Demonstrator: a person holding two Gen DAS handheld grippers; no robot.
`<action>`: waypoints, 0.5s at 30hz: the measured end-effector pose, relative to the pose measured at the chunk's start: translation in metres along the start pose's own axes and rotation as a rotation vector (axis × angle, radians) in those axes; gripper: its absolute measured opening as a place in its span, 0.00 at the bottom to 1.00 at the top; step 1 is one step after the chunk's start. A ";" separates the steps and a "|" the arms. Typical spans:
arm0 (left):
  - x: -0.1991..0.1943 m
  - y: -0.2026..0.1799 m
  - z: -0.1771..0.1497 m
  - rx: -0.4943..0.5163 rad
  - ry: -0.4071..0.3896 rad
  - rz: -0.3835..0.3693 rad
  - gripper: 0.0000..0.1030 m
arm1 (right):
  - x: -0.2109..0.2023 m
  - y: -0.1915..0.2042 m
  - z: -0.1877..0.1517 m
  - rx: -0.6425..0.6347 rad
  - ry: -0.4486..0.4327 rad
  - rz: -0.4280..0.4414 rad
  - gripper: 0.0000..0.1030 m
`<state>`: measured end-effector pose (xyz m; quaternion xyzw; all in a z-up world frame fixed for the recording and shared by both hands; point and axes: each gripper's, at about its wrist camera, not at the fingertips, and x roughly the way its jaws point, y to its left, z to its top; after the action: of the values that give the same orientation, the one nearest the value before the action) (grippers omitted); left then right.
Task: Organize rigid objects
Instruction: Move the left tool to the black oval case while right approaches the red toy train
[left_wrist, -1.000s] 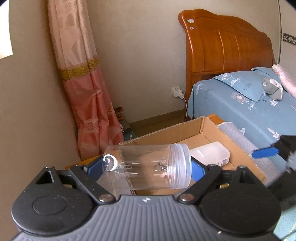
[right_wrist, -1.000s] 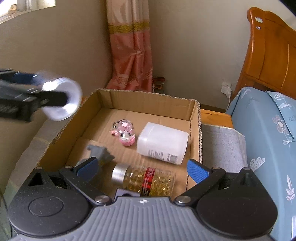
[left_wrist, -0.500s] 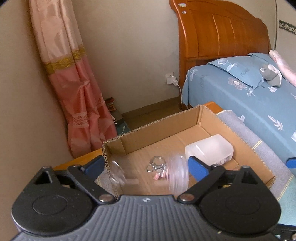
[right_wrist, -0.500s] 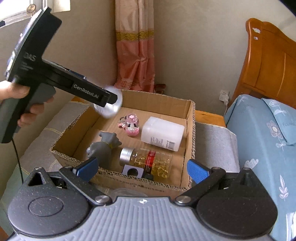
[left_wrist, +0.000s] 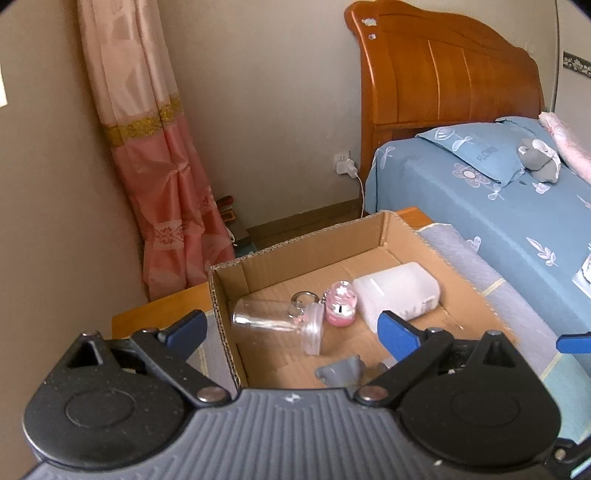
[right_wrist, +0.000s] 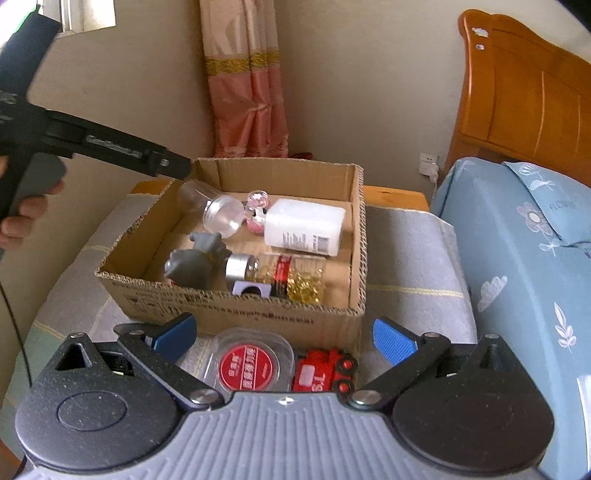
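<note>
The main risk lay outside the cardboard box (right_wrist: 236, 314): the round clear container with the red label (right_wrist: 251, 363) and the red toy train (right_wrist: 325, 371) sat touching each other just in front of the box's near wall, so a grab at one could well have nudged the other, or pinned it against the cardboard. A second risk, in my judgement, was crowding inside the box, where the clear jar (left_wrist: 277, 321) lay on its side at the far left corner, resting against the pink keychain (left_wrist: 340, 304); another item dropped in carelessly might have set it rolling. The white bottle (right_wrist: 304, 225) lay to the right of the keychain, with the gray figurine (right_wrist: 195, 264) and the capsule bottle (right_wrist: 280, 275) along the box's near wall. The left gripper (left_wrist: 291, 328) hung over the box's left wall with its jaws spread wide, holding and touching nothing. The right gripper (right_wrist: 284, 336) hovered in front of the box, above the two loose items, likewise wide apart and empty.
</note>
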<state>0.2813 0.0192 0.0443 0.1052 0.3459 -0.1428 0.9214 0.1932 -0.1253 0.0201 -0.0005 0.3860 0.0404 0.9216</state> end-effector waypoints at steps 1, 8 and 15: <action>-0.005 -0.002 -0.002 -0.002 -0.004 -0.001 0.96 | -0.002 0.000 -0.004 0.000 -0.002 -0.006 1.00; -0.038 -0.016 -0.024 -0.027 -0.018 -0.015 0.99 | -0.014 -0.002 -0.029 0.033 0.000 -0.011 1.00; -0.058 -0.033 -0.053 -0.064 -0.012 -0.011 0.99 | -0.024 -0.012 -0.055 0.081 -0.019 -0.026 1.00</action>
<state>0.1965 0.0152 0.0406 0.0729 0.3453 -0.1373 0.9255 0.1383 -0.1404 -0.0020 0.0321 0.3787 0.0128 0.9249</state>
